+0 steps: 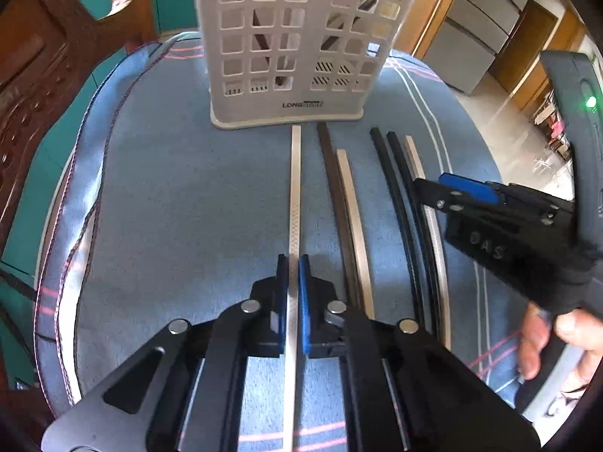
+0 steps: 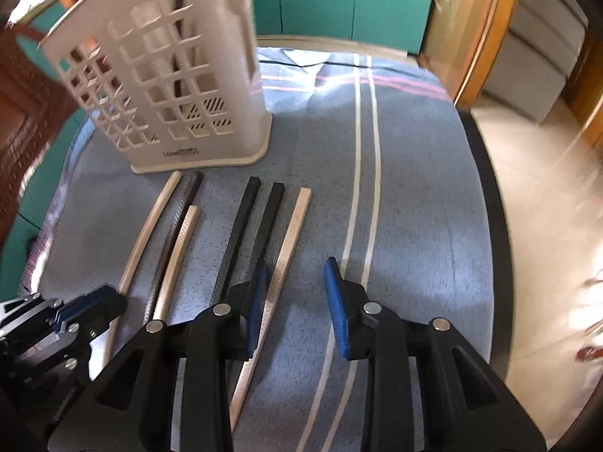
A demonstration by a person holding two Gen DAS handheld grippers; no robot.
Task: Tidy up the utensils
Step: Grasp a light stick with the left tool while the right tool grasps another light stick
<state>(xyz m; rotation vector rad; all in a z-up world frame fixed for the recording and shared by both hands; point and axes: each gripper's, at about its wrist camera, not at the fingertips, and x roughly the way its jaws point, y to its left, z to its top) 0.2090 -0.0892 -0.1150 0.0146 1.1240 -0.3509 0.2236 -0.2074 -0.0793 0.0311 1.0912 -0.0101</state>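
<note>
Left gripper (image 1: 293, 263) pinches a pale chopstick (image 1: 294, 188); right gripper (image 2: 297, 275) hangs wide open.

The left blue pads (image 1: 304, 301) close narrowly on the stick, which lies flat on the blue cloth (image 1: 169, 207), its far end just short of the white basket (image 1: 297, 37). To its right lie a brown stick (image 1: 331, 173) touching a second pale one (image 1: 352, 203), then two black sticks (image 1: 392, 173) side by side and a third pale stick (image 2: 290, 237). The right gripper's jaws straddle bare cloth just right of that last stick, gripping nothing. The basket stands upright at the cloth's far side, a dark stick (image 1: 260, 26) leaning inside.
</note>
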